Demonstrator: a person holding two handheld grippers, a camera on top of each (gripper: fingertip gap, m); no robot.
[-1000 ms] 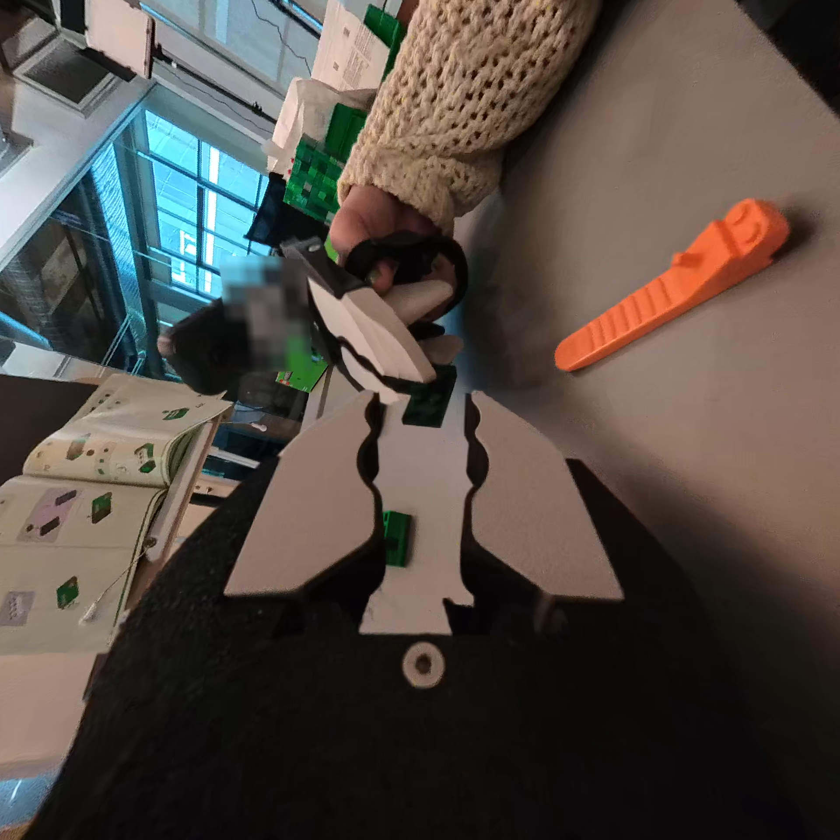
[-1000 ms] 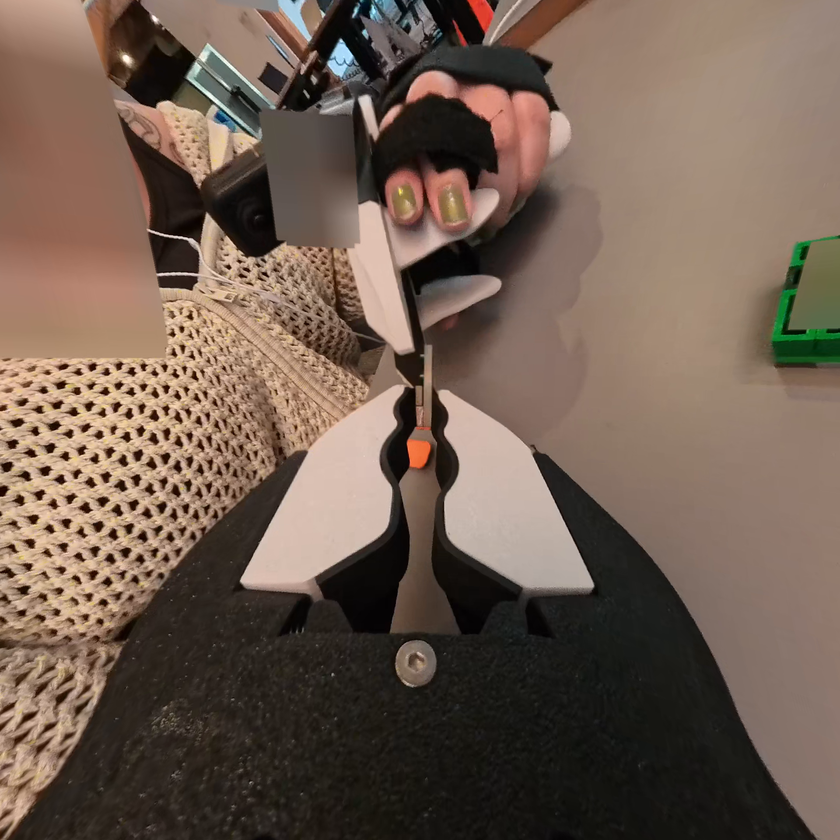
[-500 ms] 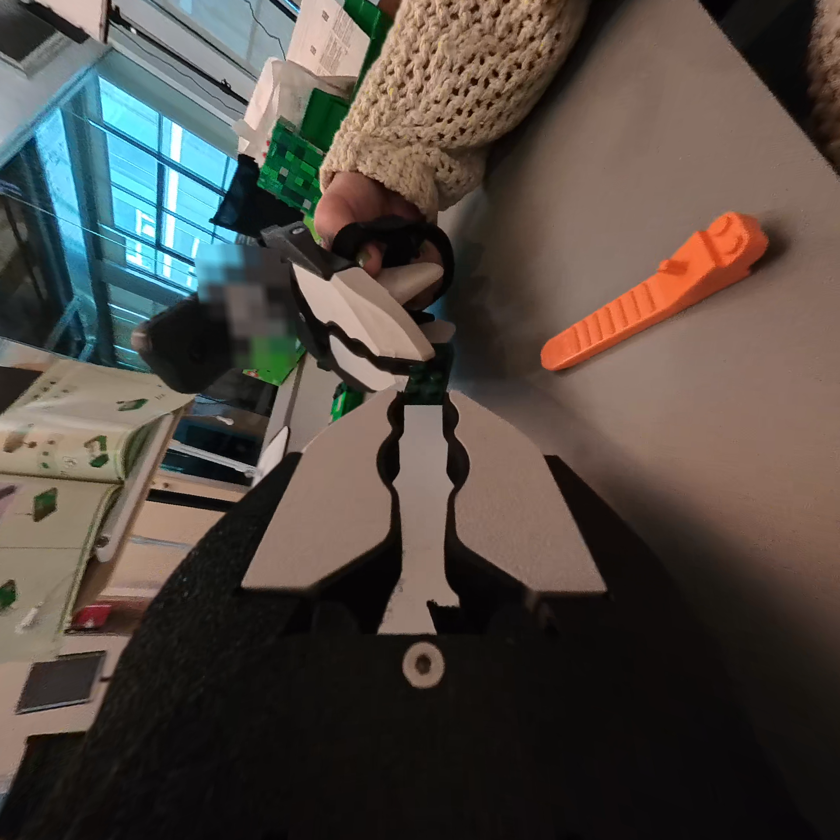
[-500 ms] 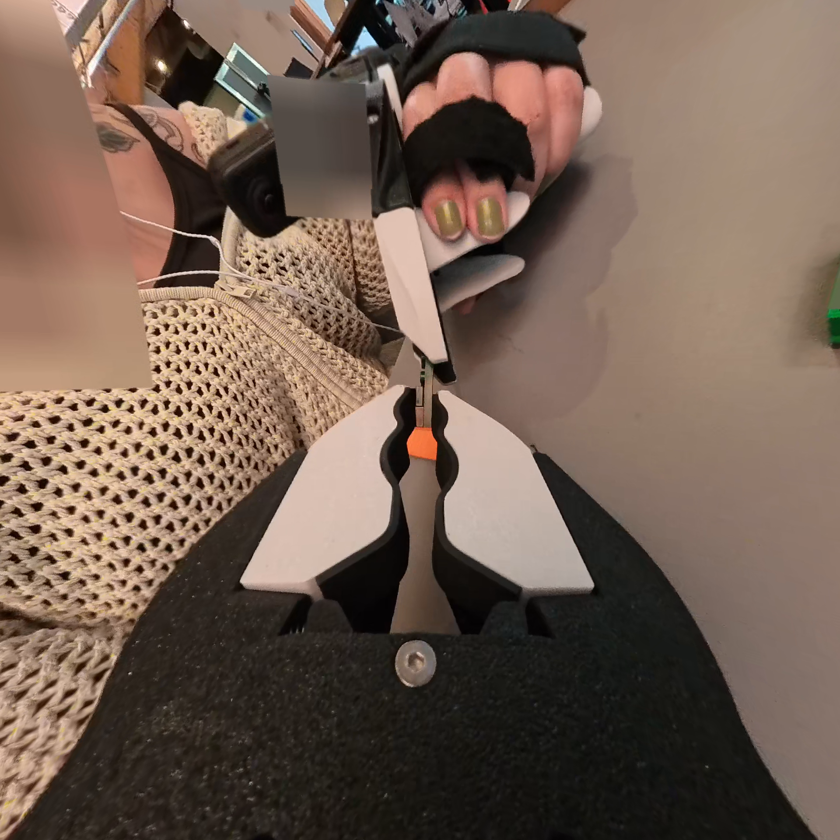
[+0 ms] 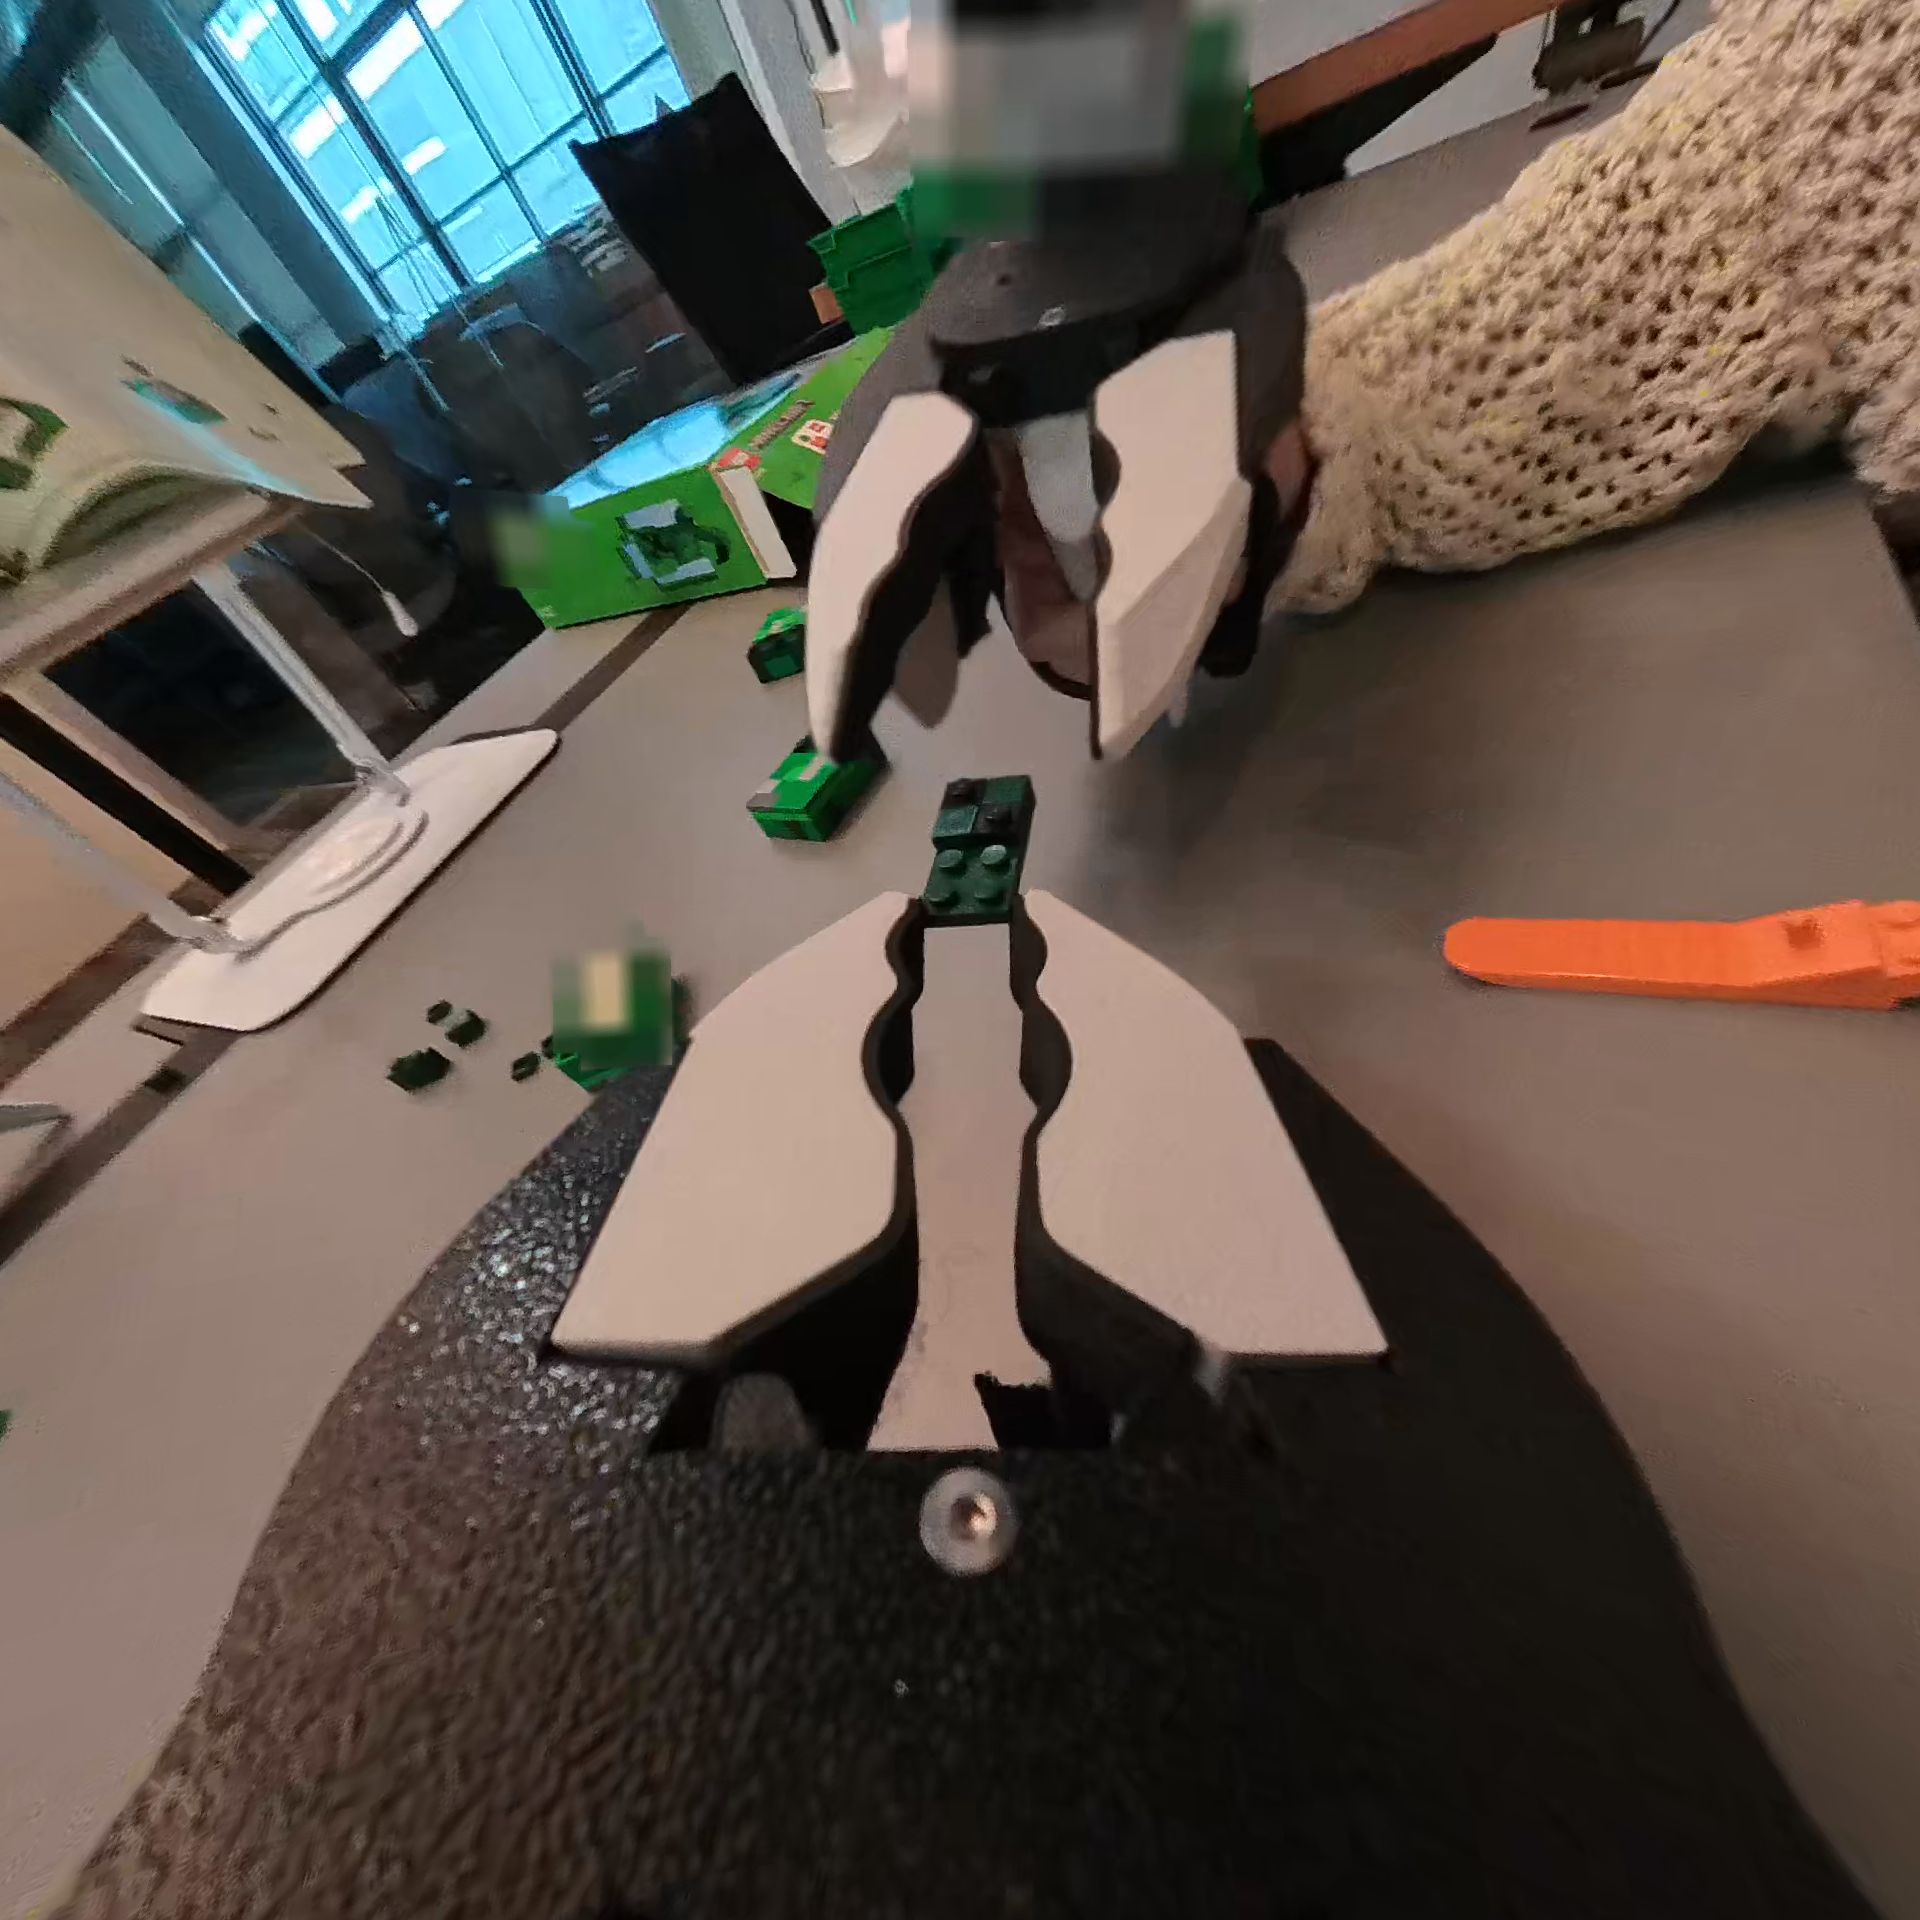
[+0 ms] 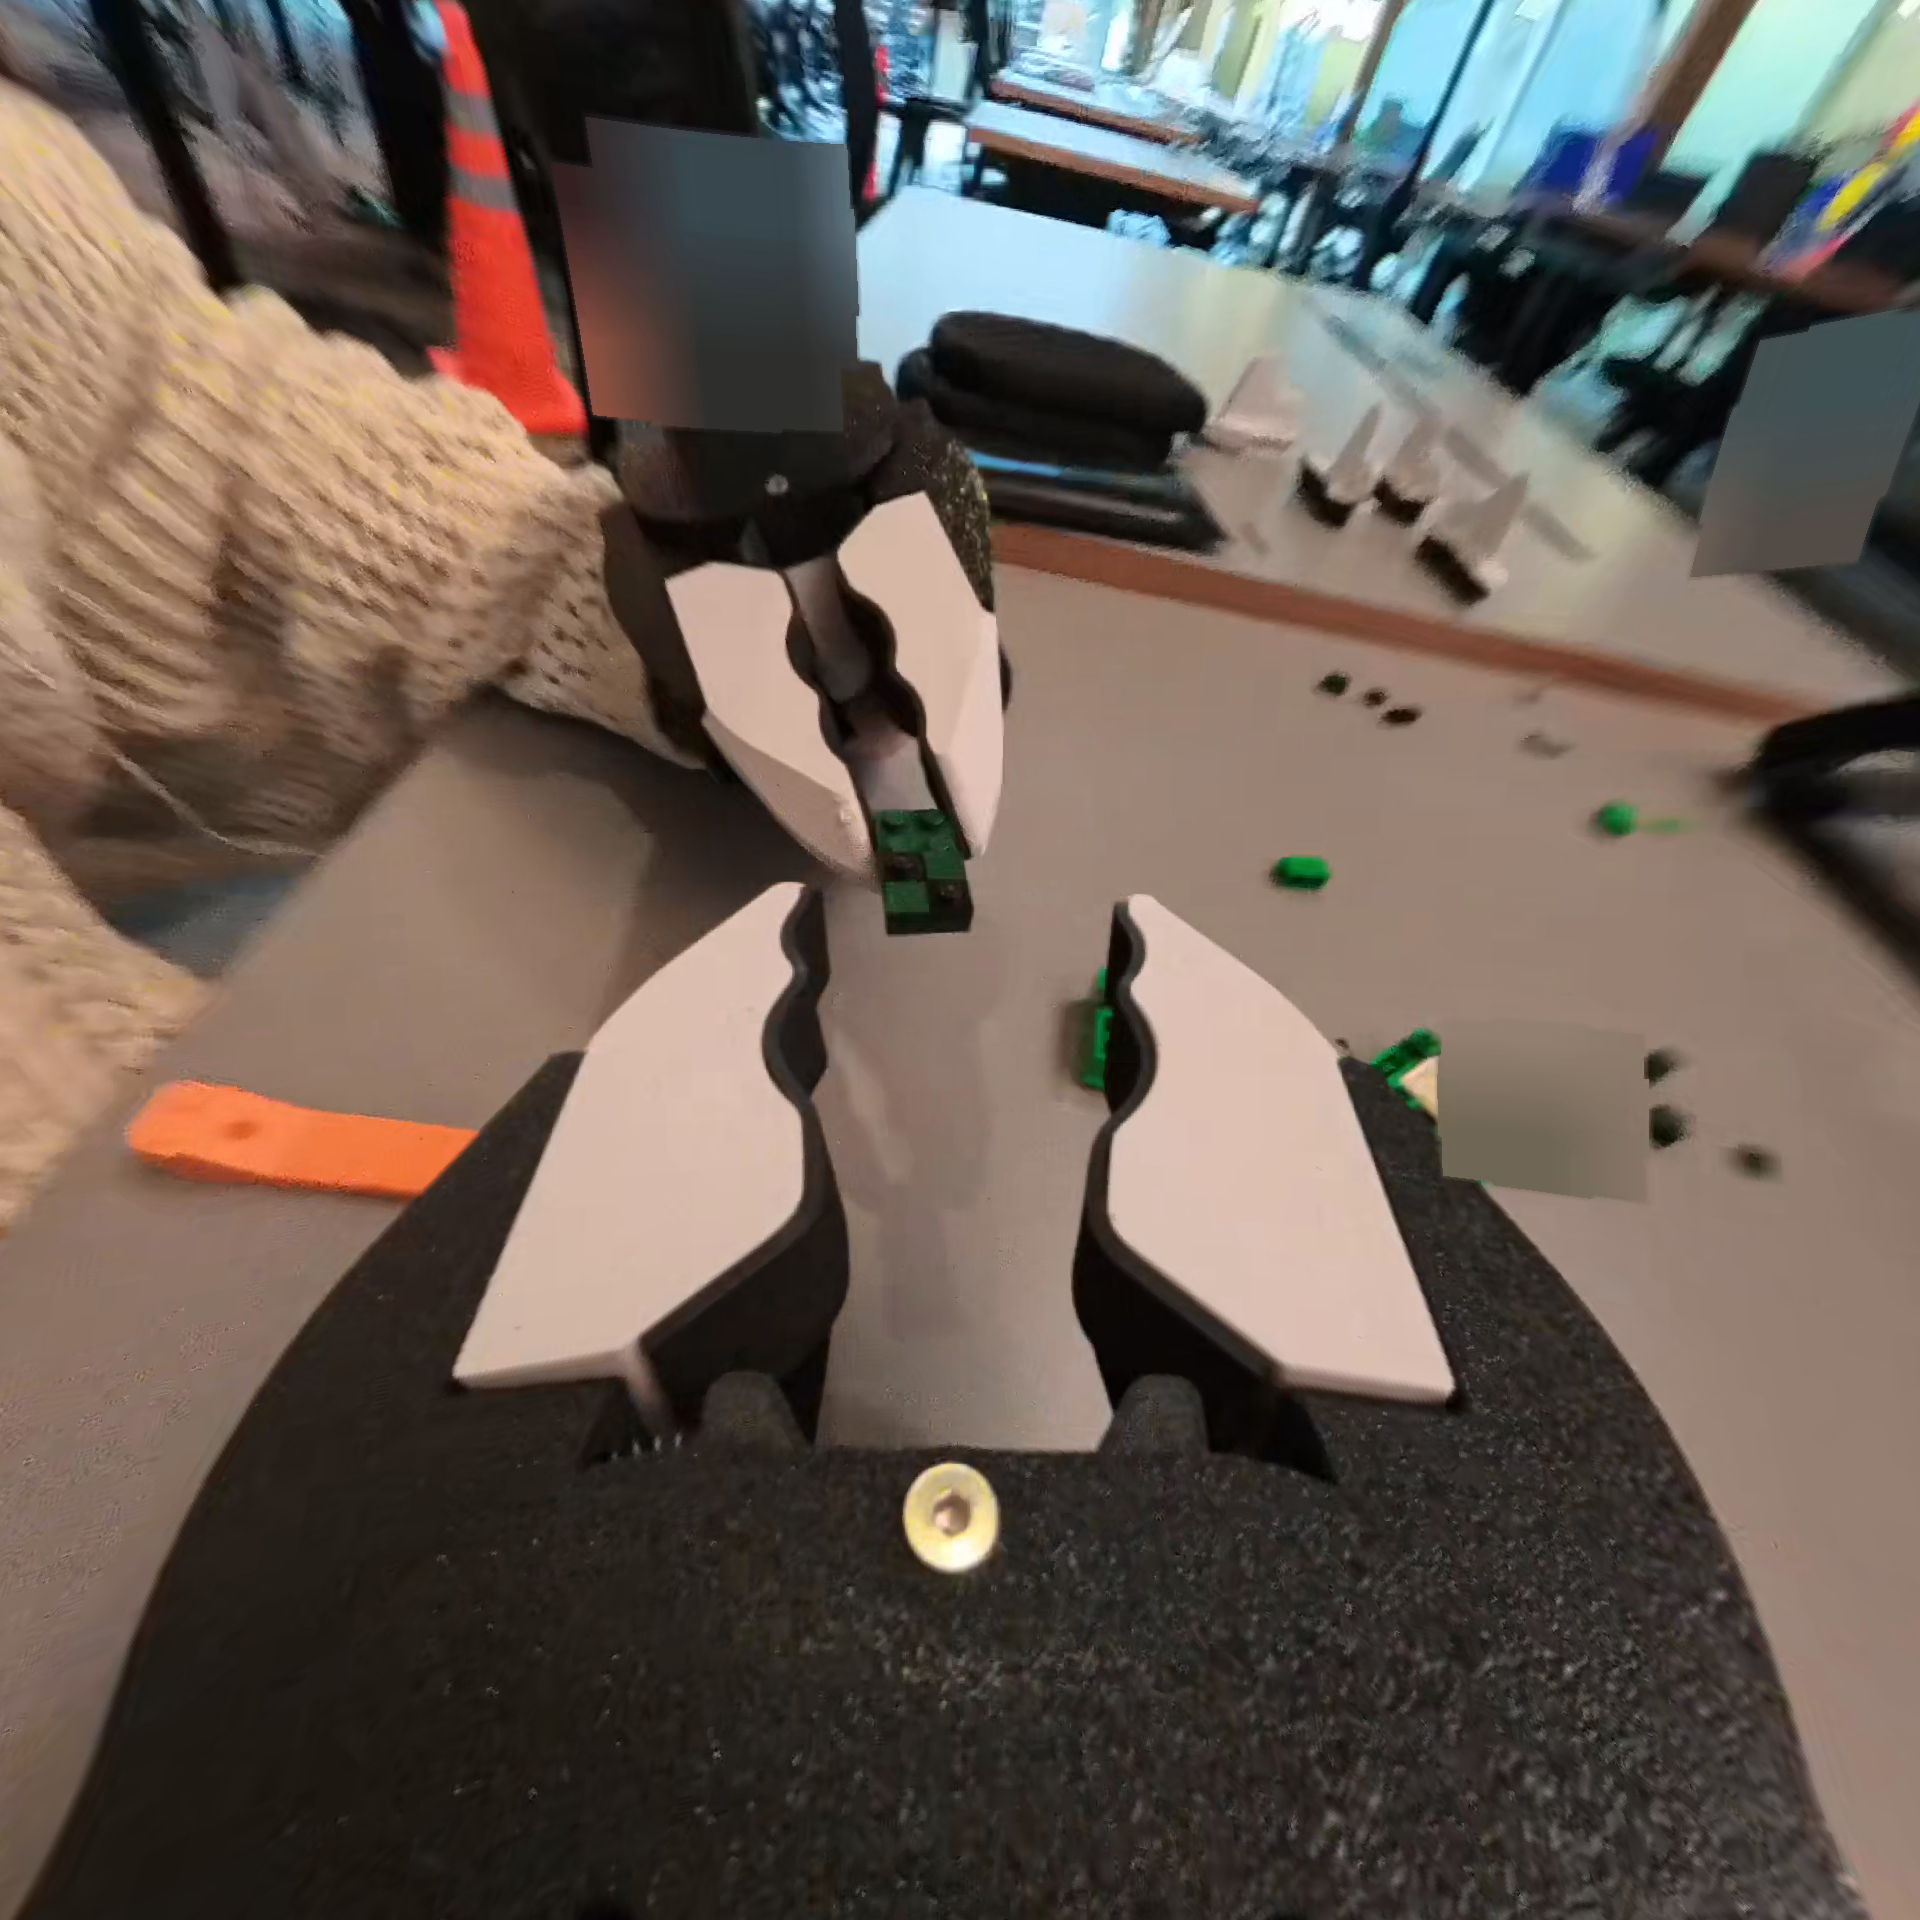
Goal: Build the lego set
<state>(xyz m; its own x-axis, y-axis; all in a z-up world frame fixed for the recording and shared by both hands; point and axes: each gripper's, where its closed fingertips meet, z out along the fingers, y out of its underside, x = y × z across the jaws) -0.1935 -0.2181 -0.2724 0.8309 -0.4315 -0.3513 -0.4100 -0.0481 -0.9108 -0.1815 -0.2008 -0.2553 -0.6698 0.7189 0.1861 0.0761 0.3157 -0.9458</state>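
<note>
- Left gripper (image 5: 966, 909) clenched on the near end of the dark green plate assembly (image 5: 977, 847), just above the grey tabletop (image 5: 1455, 1195), 12 o'clock in its view.
- Right gripper (image 6: 961, 904) released, empty, fingers spread, facing the assembly head-on.
- Risk, my call: the pinch is shallow, so pressing on the free end could lever the assembly out.
- Orange brick separator (image 5: 1683, 961) lies at 3 o'clock, loose green bricks (image 6: 1299, 871) at 1.

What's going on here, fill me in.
A person is building a Lego set with two handheld grippers. The left gripper is shut on a small dark green plate assembly, held just above the grey table. The right gripper faces it, open and empty. An orange brick separator and loose green pieces lie nearby.
</note>
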